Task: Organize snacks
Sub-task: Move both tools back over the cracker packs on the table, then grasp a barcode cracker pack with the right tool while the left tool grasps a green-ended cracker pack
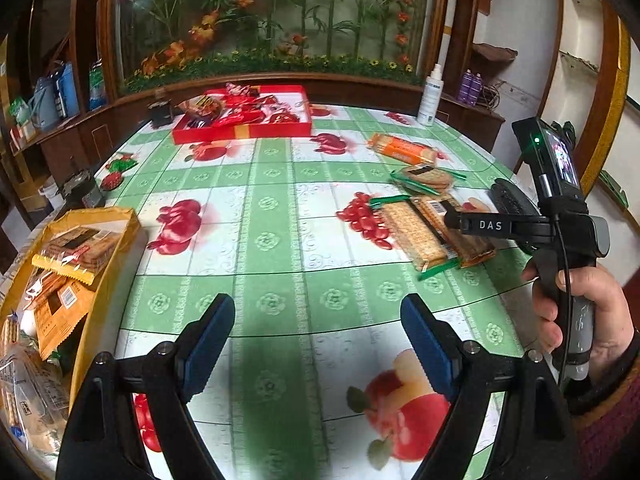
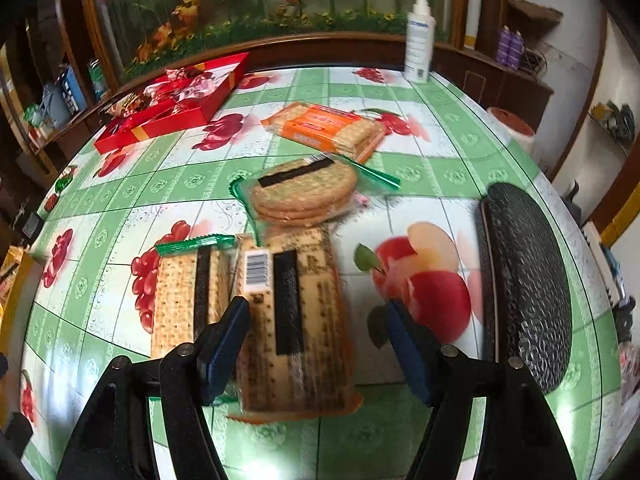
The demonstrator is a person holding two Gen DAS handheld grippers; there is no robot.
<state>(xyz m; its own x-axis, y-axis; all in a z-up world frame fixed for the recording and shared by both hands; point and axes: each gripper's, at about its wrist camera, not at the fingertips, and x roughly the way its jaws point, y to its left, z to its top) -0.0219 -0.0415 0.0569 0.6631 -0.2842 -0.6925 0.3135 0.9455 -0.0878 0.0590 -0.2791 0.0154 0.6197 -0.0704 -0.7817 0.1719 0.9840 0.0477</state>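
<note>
Left tool [image 1: 318, 344]: is pointing down at a slant over the tabletop [image 1: 280, 208]; its jaws are standing spread, with nothing but the printed cloth between the blue ribbed pads.
Right tool [image 2: 316, 354]: is tilting down over the cracker pack [image 2: 296, 320]; its jaws are standing spread on either side of the near end of the pack, and the pads are not pressing on it.
Right hand [image 1: 580, 312]: is wrapping around the grey handle of the right tool, as the left wrist view shows; a dark red sleeve is covering the wrist.
Cracker pack: is lying flat on the tabletop, a long rectangular clear wrapper with a barcode and a black strip.
Second cracker pack [image 2: 188, 292]: is lying just beside it on the left, with green crimped ends.
Round biscuit pack [image 2: 304, 192]: is lying just beyond both, a stack of discs in clear film.
Orange cracker pack [image 2: 328, 128]: is lying farther back, apart from the rest.
Yellow box [image 1: 100, 248]: is standing open at the left edge, holding several wrapped snacks.
Red tray [image 1: 244, 128]: is sitting at the far side, filled with shiny red wrappers.
Tabletop: is carrying a glossy green-and-white checked cloth with fruit prints.
</note>
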